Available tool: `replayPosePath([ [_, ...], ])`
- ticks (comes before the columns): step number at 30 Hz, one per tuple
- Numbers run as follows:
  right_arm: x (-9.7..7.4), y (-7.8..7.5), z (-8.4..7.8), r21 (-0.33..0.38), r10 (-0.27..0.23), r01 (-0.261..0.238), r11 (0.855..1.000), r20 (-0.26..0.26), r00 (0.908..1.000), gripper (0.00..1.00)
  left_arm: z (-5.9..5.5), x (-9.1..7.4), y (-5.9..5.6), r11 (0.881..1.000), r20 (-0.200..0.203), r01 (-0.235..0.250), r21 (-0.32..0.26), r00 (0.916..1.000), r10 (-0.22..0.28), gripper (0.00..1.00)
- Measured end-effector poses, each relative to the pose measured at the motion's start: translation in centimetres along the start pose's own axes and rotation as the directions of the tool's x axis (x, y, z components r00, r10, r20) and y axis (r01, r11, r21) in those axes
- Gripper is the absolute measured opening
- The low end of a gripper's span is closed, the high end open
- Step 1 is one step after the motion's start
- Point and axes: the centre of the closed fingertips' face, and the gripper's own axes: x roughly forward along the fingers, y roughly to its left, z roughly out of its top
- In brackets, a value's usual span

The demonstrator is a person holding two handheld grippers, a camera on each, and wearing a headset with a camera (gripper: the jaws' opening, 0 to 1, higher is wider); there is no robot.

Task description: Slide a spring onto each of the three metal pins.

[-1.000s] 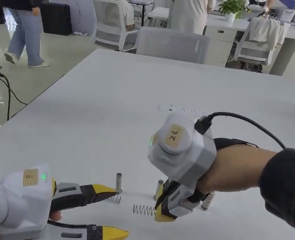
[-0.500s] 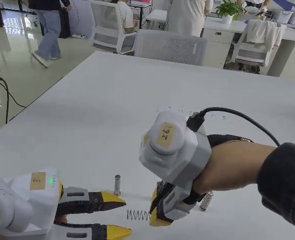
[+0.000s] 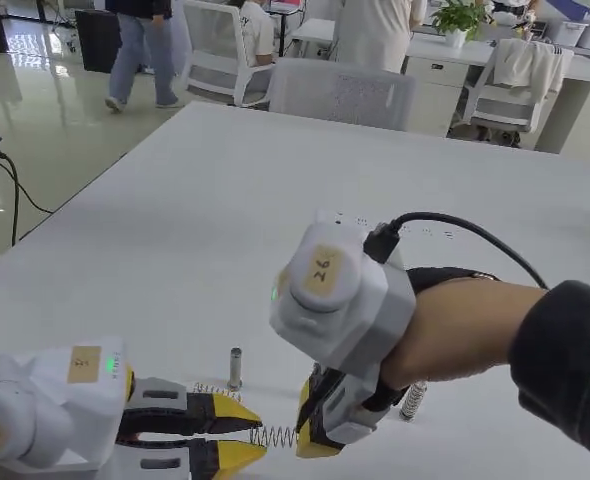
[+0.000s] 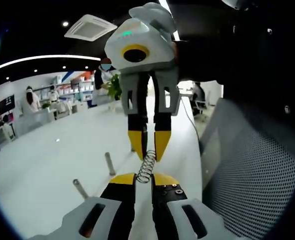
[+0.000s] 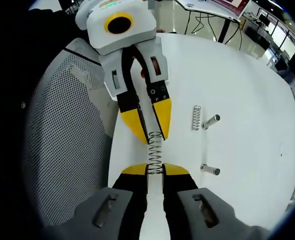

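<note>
Bright metal spring and pins, matt table

The left gripper and right gripper have yellow tips, black jaws and white bodies; the spring and pin are silver-grey, the table white, the sleeve dark

The broad white smooth-topped table carries a short grey metal pin standing upright, a loose silver wire coil spring lying flat just beside it, and a second such pin nearby.
</note>
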Motion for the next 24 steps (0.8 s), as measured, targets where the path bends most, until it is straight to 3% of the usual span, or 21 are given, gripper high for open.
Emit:
replayPosePath([
  [14, -1.4, -0.2, 1.2, -0.003, -0.029, 0.029, 1.000, 0.044, 0.9986, 0.08, -0.3, 0.1, 0.3, 1.000, -0.014, -0.012, -0.001, 0.9998, 0.012, 0.03],
  [24, -2.6, -0.1, 3.4, -0.010, -0.044, 0.045, 0.999, 0.114, 0.9925, 0.08, -0.4, 0.0, 0.3, 1.000, -0.017, -0.012, -0.001, 0.9998, 0.012, 0.02],
])
